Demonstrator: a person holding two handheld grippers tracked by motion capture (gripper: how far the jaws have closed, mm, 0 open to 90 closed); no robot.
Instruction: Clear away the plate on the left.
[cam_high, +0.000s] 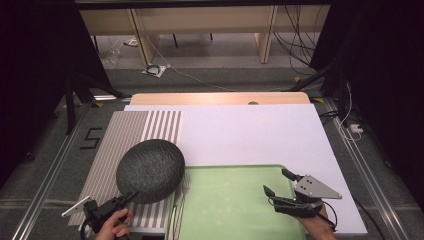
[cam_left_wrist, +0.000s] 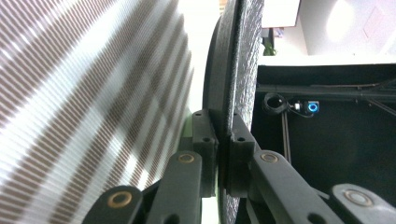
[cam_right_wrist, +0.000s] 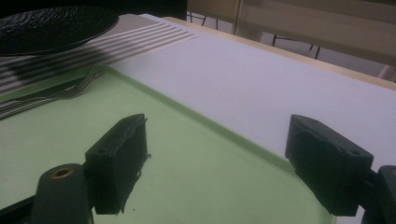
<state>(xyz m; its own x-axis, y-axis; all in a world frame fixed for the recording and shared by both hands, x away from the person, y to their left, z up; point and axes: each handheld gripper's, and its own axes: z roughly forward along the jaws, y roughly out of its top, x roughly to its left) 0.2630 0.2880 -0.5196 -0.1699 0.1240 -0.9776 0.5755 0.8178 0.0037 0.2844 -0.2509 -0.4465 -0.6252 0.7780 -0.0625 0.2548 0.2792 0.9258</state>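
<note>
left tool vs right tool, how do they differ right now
The left tool is shut, its jaws pinching the rim of the dark textured round plate; the right tool stands open with nothing between its jaws. The left tool sits over the striped placemat, lifting the plate tilted, while the right tool hovers over the pale green tray. Both are black, two-jawed and hand-held.

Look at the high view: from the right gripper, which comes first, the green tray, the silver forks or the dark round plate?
From the right gripper:
1. Green plastic tray, directly beneath it.
2. Silver metal forks, at the tray's left edge.
3. Dark round textured plate, farthest left, over the striped placemat.
</note>
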